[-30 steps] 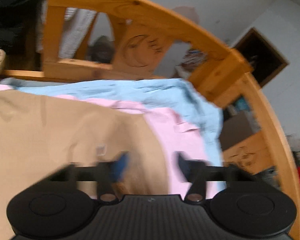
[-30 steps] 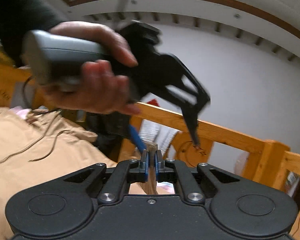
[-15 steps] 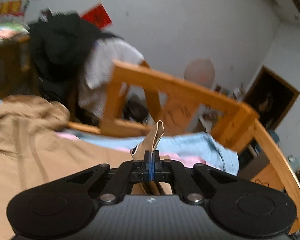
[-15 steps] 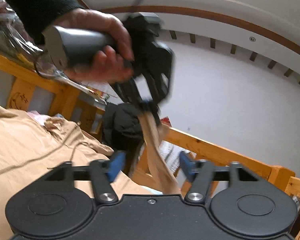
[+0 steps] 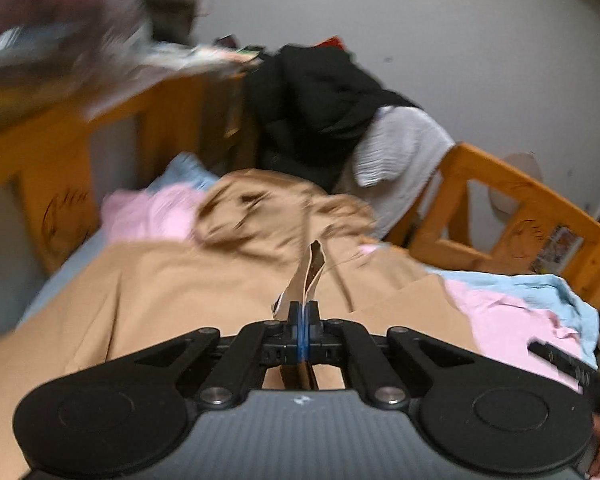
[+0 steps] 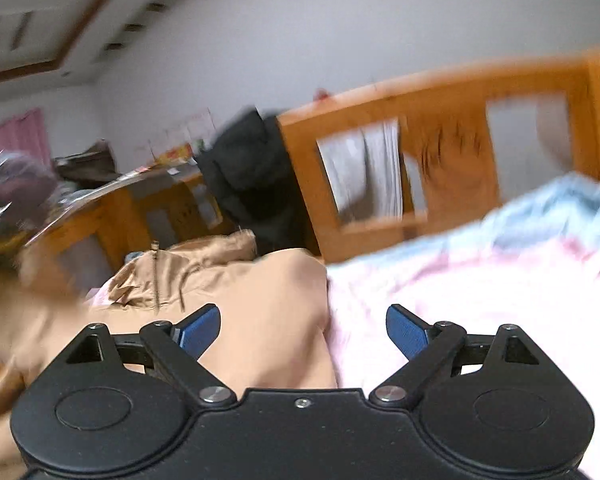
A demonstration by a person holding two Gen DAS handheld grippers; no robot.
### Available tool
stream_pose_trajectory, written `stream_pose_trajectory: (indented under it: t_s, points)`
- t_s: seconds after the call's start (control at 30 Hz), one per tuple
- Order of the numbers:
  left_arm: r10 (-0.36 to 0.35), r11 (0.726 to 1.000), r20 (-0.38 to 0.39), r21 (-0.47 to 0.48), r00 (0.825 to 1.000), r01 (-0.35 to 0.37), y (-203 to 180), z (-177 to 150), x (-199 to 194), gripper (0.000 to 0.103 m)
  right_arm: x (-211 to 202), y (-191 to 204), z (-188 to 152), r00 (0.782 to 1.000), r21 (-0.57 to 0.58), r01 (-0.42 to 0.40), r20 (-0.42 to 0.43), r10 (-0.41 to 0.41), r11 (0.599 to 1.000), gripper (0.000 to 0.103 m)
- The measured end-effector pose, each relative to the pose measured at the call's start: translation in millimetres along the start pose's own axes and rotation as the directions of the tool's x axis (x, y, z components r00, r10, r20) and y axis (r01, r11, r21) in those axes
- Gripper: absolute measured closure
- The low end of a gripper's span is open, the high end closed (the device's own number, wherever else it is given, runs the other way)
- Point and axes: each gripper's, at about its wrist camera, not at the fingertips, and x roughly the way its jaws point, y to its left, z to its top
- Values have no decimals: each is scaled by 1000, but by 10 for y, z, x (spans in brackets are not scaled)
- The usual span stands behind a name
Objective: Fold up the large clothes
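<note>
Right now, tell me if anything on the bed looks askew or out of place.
The tan jacket lies rumpled, its hood end bunched by the black clothes. The left hand-held gripper pinches one edge; the pink and blue bedding underneath is creased.

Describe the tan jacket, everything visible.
The tan jacket is smooth, slightly shiny cloth, spread over pink bedding, its hood bunched toward the footboard. A zip and drawcord show near the collar. The left gripper is shut on a strip of its edge; the opening right gripper holds nothing.
</note>
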Motion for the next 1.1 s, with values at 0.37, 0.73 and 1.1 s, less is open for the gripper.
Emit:
stream_pose_trajectory:
  t_s: [0.37,0.73,1.1]
  points:
    - [86,994,-66,-66,994,-91,671,-657,440,103,1614,275,147,953,-88,61,-291,-84,994,54]
    - [103,989,-149,-89,983,-117,910,-973,712,100,1576,283,77,950,-158,152,-249,-188,976,66]
    - [129,981,-41,-140,991,-134,897,-1295,-306,26,899,641,-557,934,-485,131,-231,-272,865,26]
